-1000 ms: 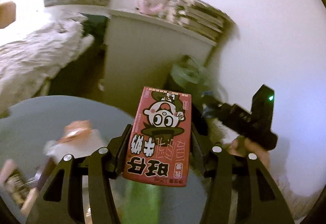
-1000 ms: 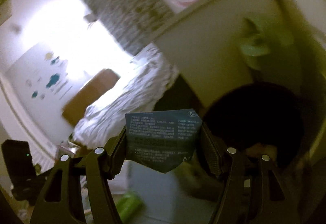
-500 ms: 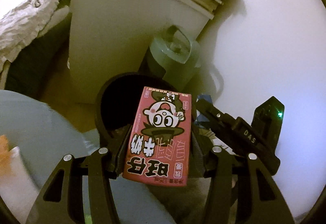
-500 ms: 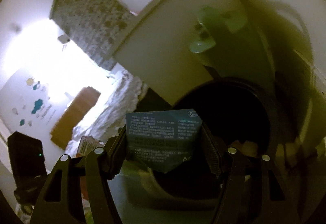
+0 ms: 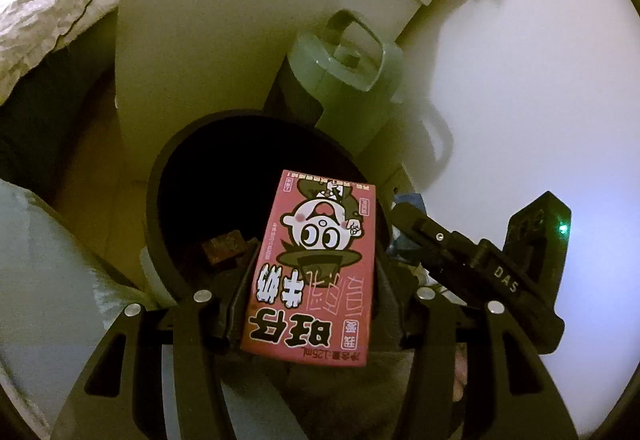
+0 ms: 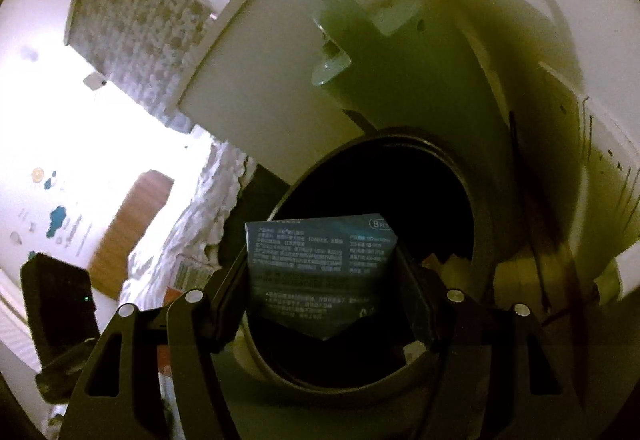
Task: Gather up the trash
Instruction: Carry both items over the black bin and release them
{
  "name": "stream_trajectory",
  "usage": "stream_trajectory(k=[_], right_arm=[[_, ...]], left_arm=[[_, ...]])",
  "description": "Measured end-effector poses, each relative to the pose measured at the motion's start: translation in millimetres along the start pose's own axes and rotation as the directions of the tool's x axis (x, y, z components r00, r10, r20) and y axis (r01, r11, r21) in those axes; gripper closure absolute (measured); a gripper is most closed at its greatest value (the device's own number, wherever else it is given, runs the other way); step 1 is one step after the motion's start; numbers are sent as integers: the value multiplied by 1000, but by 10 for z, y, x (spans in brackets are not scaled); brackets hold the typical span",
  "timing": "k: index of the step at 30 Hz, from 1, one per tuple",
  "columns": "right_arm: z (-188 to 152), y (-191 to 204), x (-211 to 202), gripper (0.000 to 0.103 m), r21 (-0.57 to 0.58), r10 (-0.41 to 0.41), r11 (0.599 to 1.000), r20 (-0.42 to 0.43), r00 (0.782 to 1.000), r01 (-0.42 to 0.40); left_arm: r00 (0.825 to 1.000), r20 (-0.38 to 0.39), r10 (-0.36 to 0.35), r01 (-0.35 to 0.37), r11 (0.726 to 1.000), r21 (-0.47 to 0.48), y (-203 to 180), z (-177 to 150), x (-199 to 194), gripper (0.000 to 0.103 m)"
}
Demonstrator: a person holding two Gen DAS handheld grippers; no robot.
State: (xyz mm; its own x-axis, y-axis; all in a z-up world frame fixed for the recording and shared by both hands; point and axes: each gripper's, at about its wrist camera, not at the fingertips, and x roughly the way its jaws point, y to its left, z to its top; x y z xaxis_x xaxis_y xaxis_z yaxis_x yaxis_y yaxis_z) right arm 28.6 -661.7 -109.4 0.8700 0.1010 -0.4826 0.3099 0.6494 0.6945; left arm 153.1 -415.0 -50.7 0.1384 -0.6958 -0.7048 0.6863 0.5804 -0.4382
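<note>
Left wrist view: left gripper (image 5: pixel 310 304) clamps red milk carton (image 5: pixel 316 264) over black trash bin (image 5: pixel 160 200). Right wrist view: right gripper (image 6: pixel 324 304) pinches blue packet (image 6: pixel 320 268) above bin mouth. Step seems drop-off; next move needs both jaws to open.

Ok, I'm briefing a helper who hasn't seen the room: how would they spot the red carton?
Find the round black bin by the white cabinet. The left gripper holds the red carton over its opening. Unlike the blue packet in the right gripper, it bears a cartoon face.
</note>
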Motion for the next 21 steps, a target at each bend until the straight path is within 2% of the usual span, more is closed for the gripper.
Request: stream_trajectory(k=[10, 11, 14, 21], right_arm=[[-27, 10, 53, 31, 25, 10, 1000, -20, 1000, -10], [-29, 4, 56, 30, 34, 13, 999, -22, 1000, -13], [-31, 3, 52, 29, 45, 16, 999, -17, 1000, -15], [-36, 12, 26, 26, 58, 14, 998, 8, 1000, -14]], left_arm=[[999, -21, 24, -24, 999, -25, 47, -33, 78, 48], [999, -21, 26, -26, 999, -26, 48, -31, 71, 46], [999, -1, 38, -38, 999, -28, 46, -31, 20, 30], [999, 20, 36, -35, 999, -30, 10, -41, -160, 29]])
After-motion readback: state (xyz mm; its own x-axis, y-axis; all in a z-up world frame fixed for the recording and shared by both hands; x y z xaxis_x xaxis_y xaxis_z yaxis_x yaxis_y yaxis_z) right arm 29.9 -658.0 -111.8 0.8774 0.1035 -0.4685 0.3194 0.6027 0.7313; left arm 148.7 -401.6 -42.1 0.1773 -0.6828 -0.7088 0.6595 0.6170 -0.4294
